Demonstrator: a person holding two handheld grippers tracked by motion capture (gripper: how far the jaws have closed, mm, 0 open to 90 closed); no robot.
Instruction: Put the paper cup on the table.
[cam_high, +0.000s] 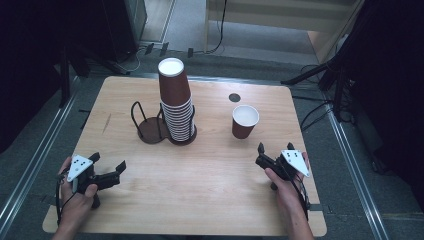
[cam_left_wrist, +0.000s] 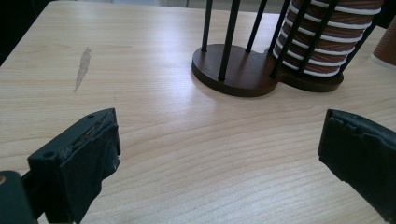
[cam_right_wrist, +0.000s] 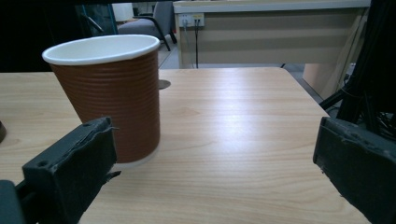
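Light wood worktop (cam_high: 210, 175), dark floor around it. No readable writing or brand on anything. Single cup (cam_high: 244, 121): brown ribbed paper, white rim and inside, upright, just ahead of right tongs (cam_high: 275, 148), toward their left jaw, not touching. Right tongs wide open, empty. Left tongs (cam_high: 107, 163) wide open, empty; cup holder (cam_high: 150, 131) with stacked cups (cam_high: 176, 107) ahead of them, well apart.
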